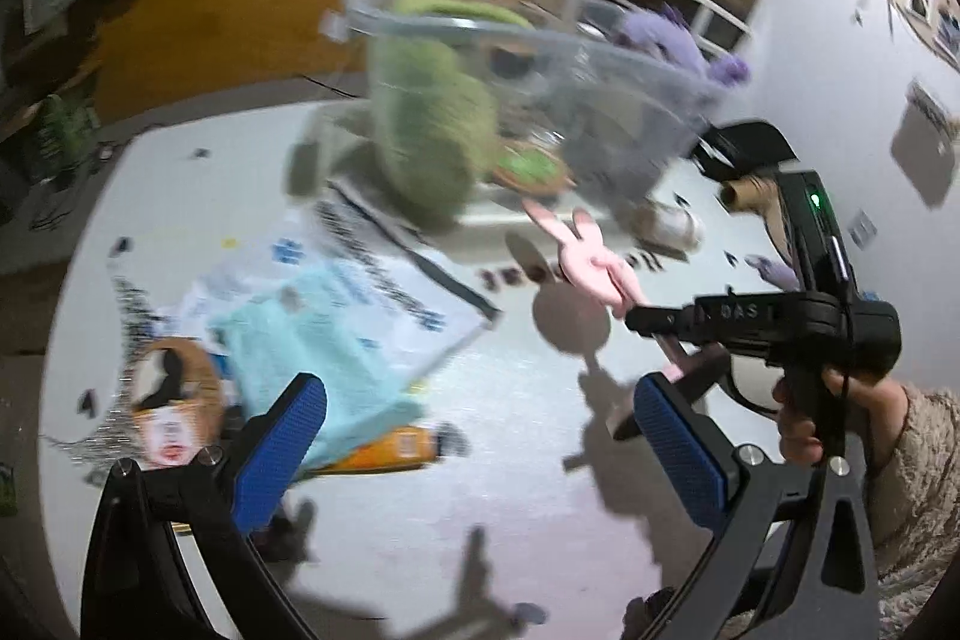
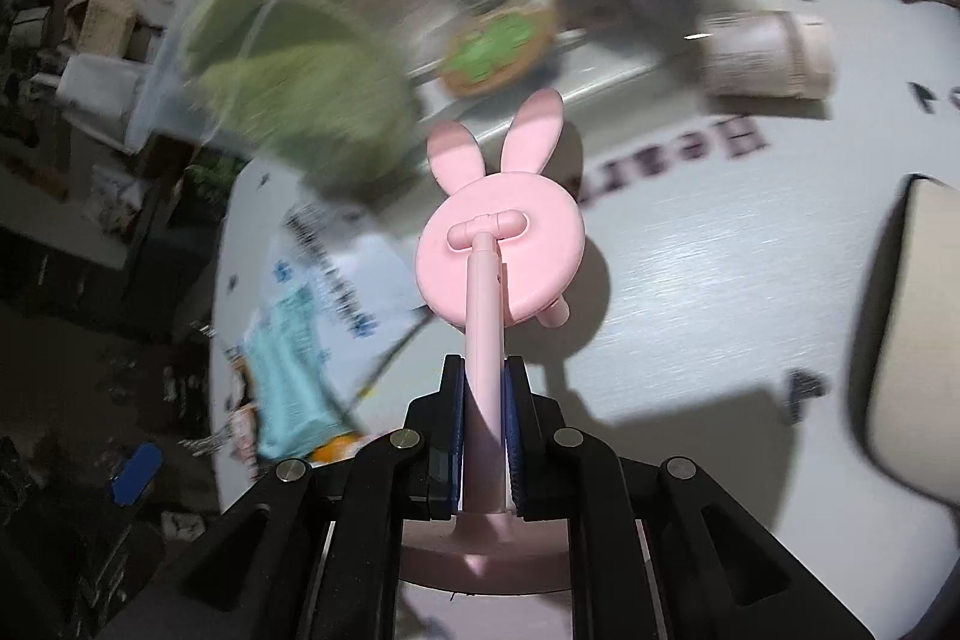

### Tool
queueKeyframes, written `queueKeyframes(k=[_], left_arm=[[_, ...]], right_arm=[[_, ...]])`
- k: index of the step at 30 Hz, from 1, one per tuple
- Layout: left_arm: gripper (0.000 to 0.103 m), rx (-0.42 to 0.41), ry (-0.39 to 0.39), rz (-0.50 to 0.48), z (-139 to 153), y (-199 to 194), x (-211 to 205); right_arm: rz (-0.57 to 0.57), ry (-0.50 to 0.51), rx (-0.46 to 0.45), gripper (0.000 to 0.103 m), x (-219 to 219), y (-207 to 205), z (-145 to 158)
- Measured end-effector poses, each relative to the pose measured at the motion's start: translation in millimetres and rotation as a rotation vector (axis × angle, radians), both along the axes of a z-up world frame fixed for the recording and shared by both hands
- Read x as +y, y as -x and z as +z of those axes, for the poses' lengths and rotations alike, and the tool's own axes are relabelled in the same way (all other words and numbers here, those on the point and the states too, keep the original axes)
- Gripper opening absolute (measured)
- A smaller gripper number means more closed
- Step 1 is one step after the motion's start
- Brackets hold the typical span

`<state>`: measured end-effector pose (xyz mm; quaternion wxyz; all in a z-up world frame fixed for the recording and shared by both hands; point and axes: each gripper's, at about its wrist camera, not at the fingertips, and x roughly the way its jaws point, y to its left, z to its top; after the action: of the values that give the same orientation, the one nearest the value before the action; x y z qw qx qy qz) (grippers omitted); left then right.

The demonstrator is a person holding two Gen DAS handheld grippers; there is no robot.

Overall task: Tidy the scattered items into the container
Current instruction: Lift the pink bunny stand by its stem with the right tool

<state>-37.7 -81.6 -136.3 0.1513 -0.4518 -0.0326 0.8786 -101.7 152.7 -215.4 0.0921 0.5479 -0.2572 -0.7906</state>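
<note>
A pink bunny-eared stand (image 2: 501, 226) is clamped by its stem in my right gripper (image 2: 485, 394), held above the white table; it also shows in the left wrist view (image 1: 591, 262). My right gripper (image 1: 645, 319) is there at the right. A clear plastic container (image 1: 528, 58) stands behind, holding a green plush (image 1: 432, 124), a purple plush (image 1: 660, 34) and a green-topped round item (image 1: 528, 169). My left gripper (image 1: 480, 436) is open and empty, above the table near a light blue pack (image 1: 312, 340).
Printed white bags (image 1: 384, 280) and an orange packet (image 1: 390, 451) lie on the table (image 1: 510, 490) at left. A tape roll (image 1: 171, 388) sits at far left. A paper-wrapped cylinder (image 2: 774, 52) and a cream box (image 2: 918, 328) lie right. Yellow rug behind.
</note>
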Motion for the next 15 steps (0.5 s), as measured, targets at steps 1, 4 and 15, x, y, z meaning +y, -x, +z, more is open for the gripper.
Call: queueKeyframes(k=[1,4,15], left_arm=[[0.103,-0.009,0.000,-0.014,-3,1,9],[0.103,-0.032,0.014,-0.040,-14,-2,34],[0.103,-0.115,0.063,-0.021,-52,-7,80]], right_arm=[[-0.004,-0.015,0.005,0.013,6,-1,-2],[-0.012,-0.032,0.005,0.013,28,-1,-11],[0.053,0.031,-0.049,0.078,52,4,-15]])
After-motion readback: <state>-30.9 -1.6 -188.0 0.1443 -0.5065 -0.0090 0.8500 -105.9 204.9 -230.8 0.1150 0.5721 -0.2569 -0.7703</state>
